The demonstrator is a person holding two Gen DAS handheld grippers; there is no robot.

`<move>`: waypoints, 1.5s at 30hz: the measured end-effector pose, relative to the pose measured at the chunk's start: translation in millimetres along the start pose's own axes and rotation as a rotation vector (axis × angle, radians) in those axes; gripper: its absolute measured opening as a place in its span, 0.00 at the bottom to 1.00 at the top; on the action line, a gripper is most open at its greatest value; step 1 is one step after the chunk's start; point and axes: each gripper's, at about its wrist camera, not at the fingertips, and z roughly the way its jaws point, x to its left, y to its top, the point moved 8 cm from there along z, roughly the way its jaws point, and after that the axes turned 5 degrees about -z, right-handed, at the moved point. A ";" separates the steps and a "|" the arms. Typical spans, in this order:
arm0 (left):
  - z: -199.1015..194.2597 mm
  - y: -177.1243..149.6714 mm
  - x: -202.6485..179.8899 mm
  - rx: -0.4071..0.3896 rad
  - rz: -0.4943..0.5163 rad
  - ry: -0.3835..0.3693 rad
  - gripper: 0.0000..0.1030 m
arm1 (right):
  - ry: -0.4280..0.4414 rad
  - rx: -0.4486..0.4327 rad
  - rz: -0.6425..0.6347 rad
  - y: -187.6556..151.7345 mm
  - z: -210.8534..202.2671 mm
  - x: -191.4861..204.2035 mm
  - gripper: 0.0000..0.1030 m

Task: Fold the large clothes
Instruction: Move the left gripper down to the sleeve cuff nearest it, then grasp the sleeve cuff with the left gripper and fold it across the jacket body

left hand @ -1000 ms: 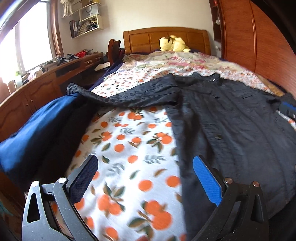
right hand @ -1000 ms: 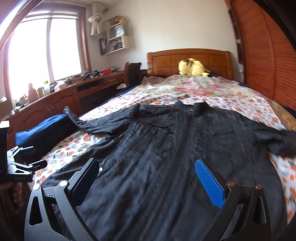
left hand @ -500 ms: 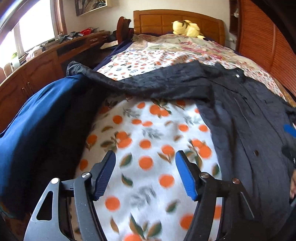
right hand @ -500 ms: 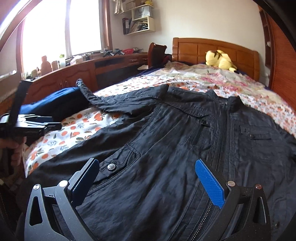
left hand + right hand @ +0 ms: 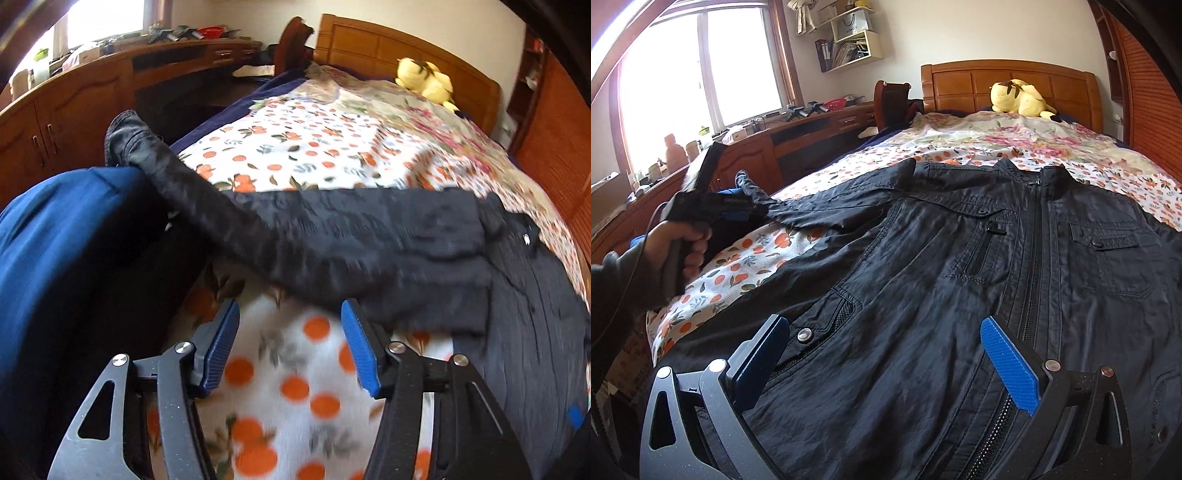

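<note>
Bare bedspread (image 5: 295,369) lies open before the sleeve (image 5: 332,251); blue bundle (image 5: 55,240) crowds left.

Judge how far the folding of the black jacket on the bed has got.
Done: the black jacket lies spread front-up, zipped, on the bed. In hand: the open left gripper points at its outstretched sleeve; the open right gripper hovers over the hem. Left: every fold; no sleeve is tucked in yet.

Right tongs (image 5: 886,369) gape above the black jacket (image 5: 960,277) on the bed (image 5: 997,144).
</note>
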 end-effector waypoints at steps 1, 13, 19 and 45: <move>4.5 4.4 0.9 0.002 -0.013 -0.001 0.57 | 0.000 0.000 0.000 0.3 1.5 1.3 1.00; 45.6 28.9 12.5 0.043 -0.106 0.070 0.02 | 0.014 0.002 0.015 1.6 10.3 5.9 1.00; -5.7 47.2 -42.2 -0.063 0.045 0.063 0.02 | 0.014 -0.004 0.024 1.0 9.1 4.3 1.00; -142.3 -68.2 -197.6 -0.094 0.410 -0.139 0.34 | -0.075 -0.052 0.053 -3.9 -24.3 -8.8 1.00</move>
